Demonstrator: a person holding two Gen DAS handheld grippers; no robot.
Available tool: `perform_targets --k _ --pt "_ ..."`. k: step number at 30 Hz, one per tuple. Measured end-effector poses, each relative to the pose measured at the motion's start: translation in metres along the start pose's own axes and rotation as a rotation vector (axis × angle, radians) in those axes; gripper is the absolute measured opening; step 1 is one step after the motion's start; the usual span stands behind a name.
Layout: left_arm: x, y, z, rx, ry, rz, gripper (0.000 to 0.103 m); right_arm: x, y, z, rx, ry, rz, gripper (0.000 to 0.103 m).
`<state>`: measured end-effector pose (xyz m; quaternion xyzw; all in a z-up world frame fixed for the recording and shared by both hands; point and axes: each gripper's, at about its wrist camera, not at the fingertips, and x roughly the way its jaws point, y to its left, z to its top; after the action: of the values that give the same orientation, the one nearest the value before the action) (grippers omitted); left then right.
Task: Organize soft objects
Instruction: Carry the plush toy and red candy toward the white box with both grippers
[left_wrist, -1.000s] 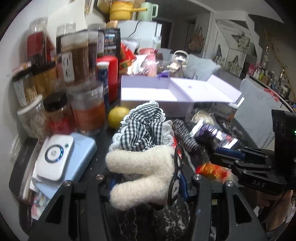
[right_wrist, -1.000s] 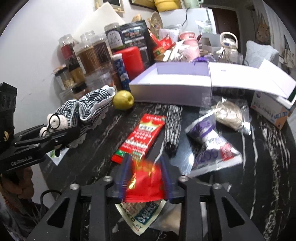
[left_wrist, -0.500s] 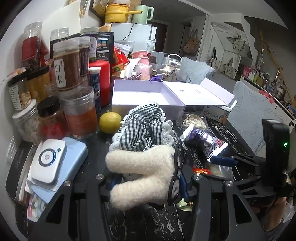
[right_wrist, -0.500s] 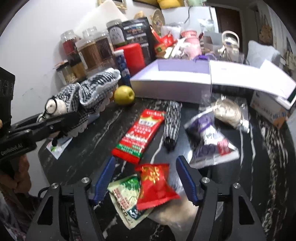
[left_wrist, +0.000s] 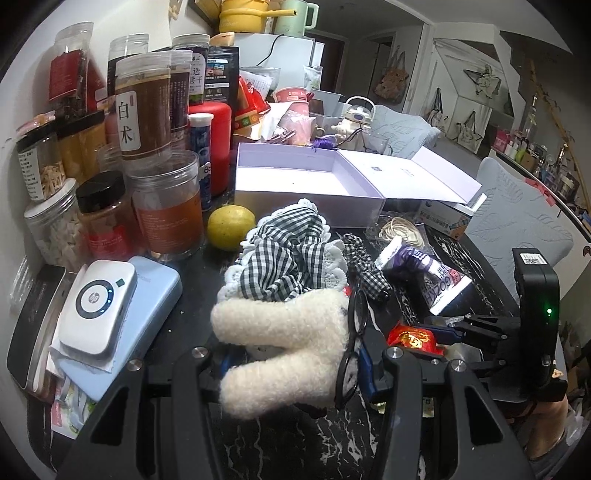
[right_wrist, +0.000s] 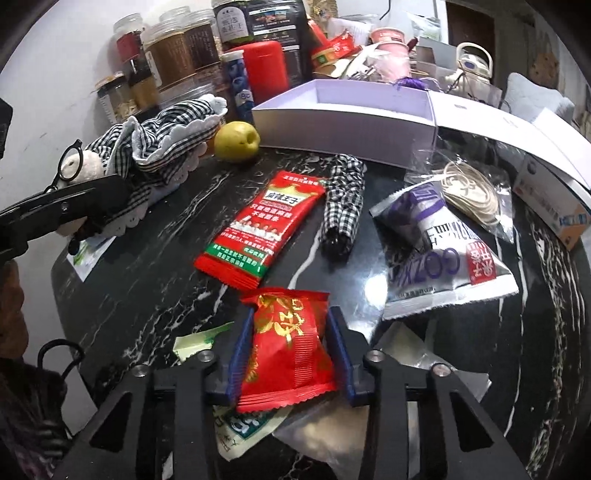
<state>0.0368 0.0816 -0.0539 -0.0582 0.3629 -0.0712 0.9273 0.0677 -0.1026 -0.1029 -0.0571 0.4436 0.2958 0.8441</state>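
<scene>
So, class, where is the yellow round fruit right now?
In the left wrist view the yellow round fruit sits left of centre, between the amber plastic jar and open lilac box.

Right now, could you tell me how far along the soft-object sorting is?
Nothing looks put away: the purple box appears empty. In hand: the left gripper is shut on the plush toy, and the right gripper is shut on the red snack packet. Left on the table: the gingham roll, the long red packet and the silver bag.
</scene>
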Motion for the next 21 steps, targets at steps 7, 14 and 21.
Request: perform_targets --k 7,14,21 --pt "-0.005 0.002 0.006 0.002 -0.016 0.005 0.050 -0.010 0.002 0.007 -0.009 -0.034 0.007 0.037" --pt "-0.017 -0.005 0.024 0.042 -0.063 -0.009 0.050 -0.034 0.009 0.025 -0.047 -0.087 0.003 0.037" --pt "-0.030 -0.015 0.046 0.078 -0.111 -0.041 0.050 -0.068 0.011 0.048 -0.068 -0.175 0.016 0.037"
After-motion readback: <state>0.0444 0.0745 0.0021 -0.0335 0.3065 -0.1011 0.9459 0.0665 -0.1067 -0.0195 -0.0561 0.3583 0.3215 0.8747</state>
